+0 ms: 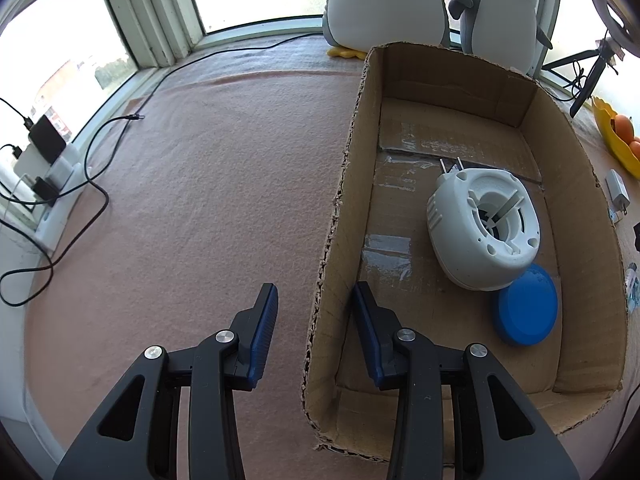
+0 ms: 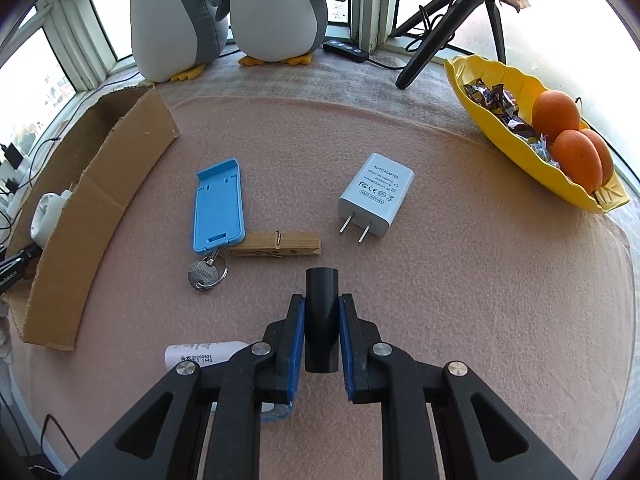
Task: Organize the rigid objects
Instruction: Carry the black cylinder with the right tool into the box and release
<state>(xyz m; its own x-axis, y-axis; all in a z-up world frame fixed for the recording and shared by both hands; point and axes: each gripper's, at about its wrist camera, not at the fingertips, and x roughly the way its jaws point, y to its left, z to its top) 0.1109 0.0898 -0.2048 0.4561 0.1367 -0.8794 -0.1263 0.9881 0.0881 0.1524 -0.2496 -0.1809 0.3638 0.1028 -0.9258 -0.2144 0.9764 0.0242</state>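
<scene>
A cardboard box (image 1: pixel 344 200) lies open on the pink mat; it holds a white plug-in device (image 1: pixel 480 232) and a blue round lid (image 1: pixel 528 312). My left gripper (image 1: pixel 316 300) is open and empty, its jaws straddling the box's left wall. My right gripper (image 2: pixel 322 316) is shut on a black tube (image 2: pixel 321 316). Ahead of it on the mat lie a blue phone stand (image 2: pixel 218 204) with a key ring (image 2: pixel 206 274), a wooden clothespin (image 2: pixel 276 245) and a white AC adapter (image 2: pixel 376 196). The box also shows at the left of the right wrist view (image 2: pixel 100 200).
Two plush penguins (image 2: pixel 224 12) stand at the window. A yellow bowl (image 2: pixel 500 76) with oranges and sweets sits right. A tripod (image 2: pixel 440 20) stands behind it. A white labelled tube (image 2: pixel 204 354) lies under my right gripper. Cables and chargers (image 1: pixel 48 168) lie at the left.
</scene>
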